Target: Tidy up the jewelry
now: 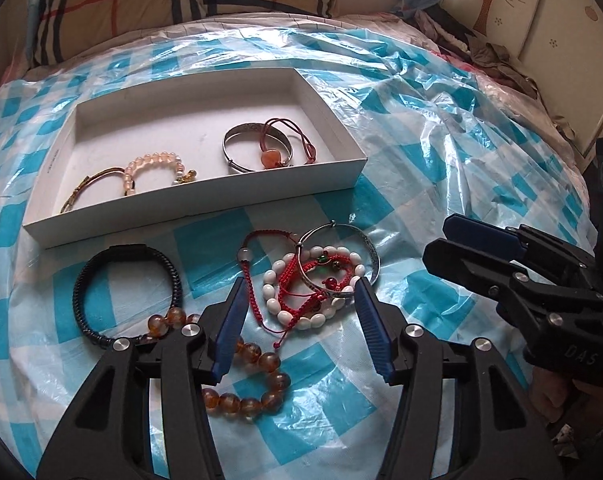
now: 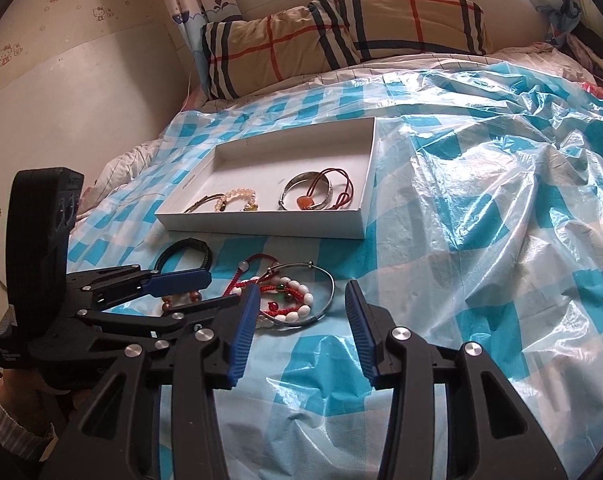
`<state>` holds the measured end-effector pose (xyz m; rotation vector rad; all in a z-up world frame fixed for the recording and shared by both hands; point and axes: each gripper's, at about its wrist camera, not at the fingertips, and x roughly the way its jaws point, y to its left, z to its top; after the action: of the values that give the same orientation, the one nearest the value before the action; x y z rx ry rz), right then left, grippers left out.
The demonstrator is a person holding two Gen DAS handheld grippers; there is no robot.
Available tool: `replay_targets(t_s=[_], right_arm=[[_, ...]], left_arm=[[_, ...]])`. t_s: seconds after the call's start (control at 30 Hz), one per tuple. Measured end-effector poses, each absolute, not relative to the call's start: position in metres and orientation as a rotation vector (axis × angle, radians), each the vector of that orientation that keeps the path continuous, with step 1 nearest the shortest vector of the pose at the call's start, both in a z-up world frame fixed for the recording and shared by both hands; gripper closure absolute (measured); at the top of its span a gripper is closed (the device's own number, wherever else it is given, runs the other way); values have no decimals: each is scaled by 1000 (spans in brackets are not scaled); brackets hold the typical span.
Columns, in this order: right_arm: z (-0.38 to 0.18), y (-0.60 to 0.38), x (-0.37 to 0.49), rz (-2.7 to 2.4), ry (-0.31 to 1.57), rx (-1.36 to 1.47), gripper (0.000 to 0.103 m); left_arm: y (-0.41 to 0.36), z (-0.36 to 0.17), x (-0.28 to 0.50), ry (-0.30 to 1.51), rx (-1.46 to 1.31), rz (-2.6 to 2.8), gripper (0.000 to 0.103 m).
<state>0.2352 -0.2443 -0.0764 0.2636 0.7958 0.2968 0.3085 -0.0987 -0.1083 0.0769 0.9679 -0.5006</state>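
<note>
The left gripper (image 1: 299,292) hangs with its jaws apart and nothing between the pads, aimed down at a tangle of loose jewelry on the checked plastic sheet (image 1: 441,128). In its own view the tangle is plain: a white bead bracelet (image 1: 279,300) knotted up with red cord (image 1: 253,280) and crossed by a silver bangle (image 1: 365,248). To the left lie a black braided bracelet (image 1: 101,276) and, partly under the near finger, an amber bead bracelet (image 1: 257,380). Beyond stands the white box (image 1: 205,216), already holding a silver bangle with a red cord and a pink bead bracelet. To do this well, I'd say one piece should be singled out; the silver bangle's free rim looks the cleanest bite, since the cords may drag the beads along.

From the right gripper's (image 2: 299,312) view, its jaws also stand apart and empty, over bare sheet just right of the tangle. Only here do you see the left tool from the side, the sleeve (image 2: 9,420) behind it, and the pillow (image 2: 341,36) under the window. The amber beads are nearly hidden here.
</note>
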Motion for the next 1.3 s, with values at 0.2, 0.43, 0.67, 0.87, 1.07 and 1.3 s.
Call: replay_targets(t_s=[0.2, 0.43, 0.67, 0.87, 1.07, 1.3], right_arm=[[-80, -241, 238, 310, 809, 264, 59], [-85, -224, 246, 339, 849, 203, 54], [-94, -215, 253, 346, 895, 159, 42], [-94, -220, 253, 322, 889, 166, 39], [-95, -227, 251, 313, 893, 187, 39], [-98, -219, 254, 334, 913, 164, 39]], left_arm=[[-95, -116, 316, 988, 59, -466, 82], [-66, -106, 308, 941, 3, -420, 103], [-48, -103, 303, 933, -62, -415, 103], [-77, -108, 300, 967, 51, -519, 96], [-103, -118, 309, 986, 134, -521, 82], [-88, -111, 310, 939, 62, -491, 102]])
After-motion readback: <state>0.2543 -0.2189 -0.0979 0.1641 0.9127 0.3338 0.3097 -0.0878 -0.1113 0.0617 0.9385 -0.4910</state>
